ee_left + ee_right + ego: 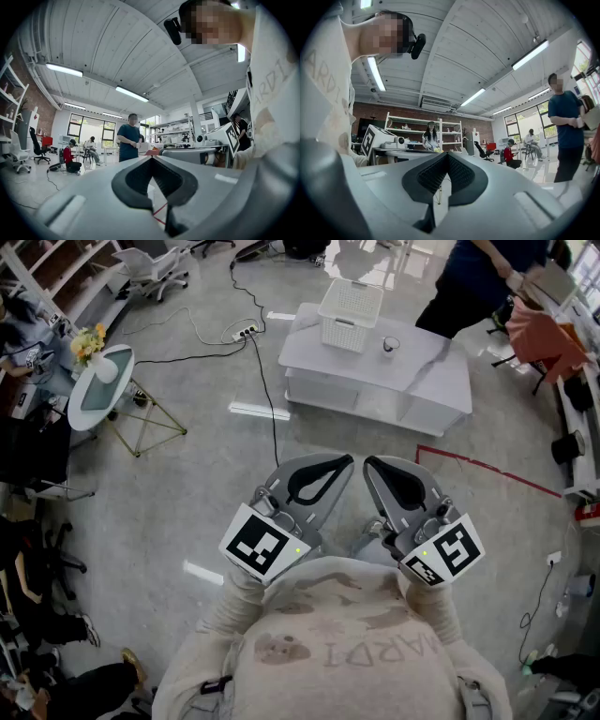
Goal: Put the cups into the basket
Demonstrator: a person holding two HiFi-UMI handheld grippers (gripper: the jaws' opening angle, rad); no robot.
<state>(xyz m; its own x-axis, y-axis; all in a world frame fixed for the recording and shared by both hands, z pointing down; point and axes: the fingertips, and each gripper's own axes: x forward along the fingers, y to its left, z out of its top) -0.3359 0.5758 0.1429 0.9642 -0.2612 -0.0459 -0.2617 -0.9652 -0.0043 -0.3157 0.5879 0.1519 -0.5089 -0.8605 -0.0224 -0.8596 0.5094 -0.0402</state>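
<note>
A white slatted basket (351,313) stands on a low white table (375,376) far ahead across the floor, with a small white cup (390,345) just to its right. My left gripper (347,461) and right gripper (369,463) are held close to my chest, tips side by side, well short of the table. In the left gripper view the left gripper (151,159) has its jaws closed tip to tip with nothing between them. The right gripper (447,154) looks the same in its own view. A person in a dark blue top (478,282) stands by the table's far right end.
A round side table with flowers (98,381) stands at the left. A black cable and power strip (246,332) cross the floor towards the table. Red tape (487,467) marks the floor at the right. Chairs and seated people line the left edge.
</note>
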